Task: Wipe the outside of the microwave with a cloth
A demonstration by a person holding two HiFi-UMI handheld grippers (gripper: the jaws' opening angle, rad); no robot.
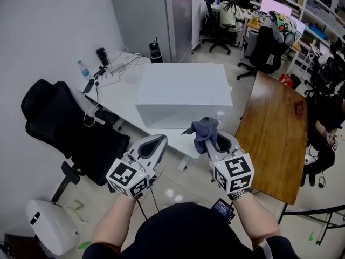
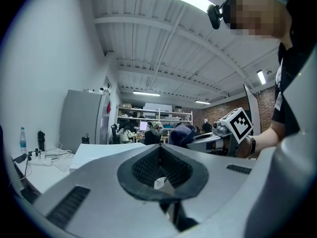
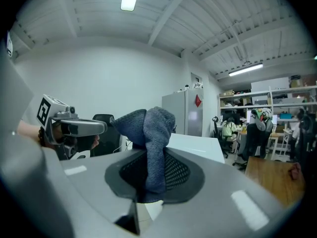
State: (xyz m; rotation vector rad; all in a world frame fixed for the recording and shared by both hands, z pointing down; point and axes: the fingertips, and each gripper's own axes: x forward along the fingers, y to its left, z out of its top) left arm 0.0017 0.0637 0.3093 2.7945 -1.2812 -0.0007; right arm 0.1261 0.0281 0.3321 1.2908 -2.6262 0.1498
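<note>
The cloth (image 1: 204,131) – a dark grey-blue rag – is bunching just below the centre of the head view, right under the lower right corner of the microwave (image 1: 183,93), and whether it is touching that box cannot be told from there. In the right gripper view the cloth (image 3: 151,133) is standing up out of the tongs as a folded lump, with one strip hanging down between the ribbed pads. The right gripper (image 1: 212,140) is pinching it, its jaws (image 3: 154,170) closed onto the fabric, and the microwave (image 3: 195,145) is showing behind the cloth, right of the middle of that frame.

The microwave is sitting as a plain white box on a white table (image 1: 121,99) in the middle of the head view. The left gripper (image 1: 156,143) is hovering lower left of the microwave's near face, clear of it; in its own view the jaws (image 2: 159,157) are pressing together at the tips with nothing between them.

Further out, a wooden table (image 1: 275,128) is running down the right side of the frame. A black office chair (image 1: 59,125) is standing at the left, beside the white table. Cables (image 1: 116,66) are trailing over the table's far end, with a water bottle (image 1: 82,68) at their left and a black flask (image 1: 155,50) at their right – just behind the microwave. A tall grey cabinet (image 1: 153,18) is rising at the top centre, and people are sitting at desks in the upper right corner
</note>
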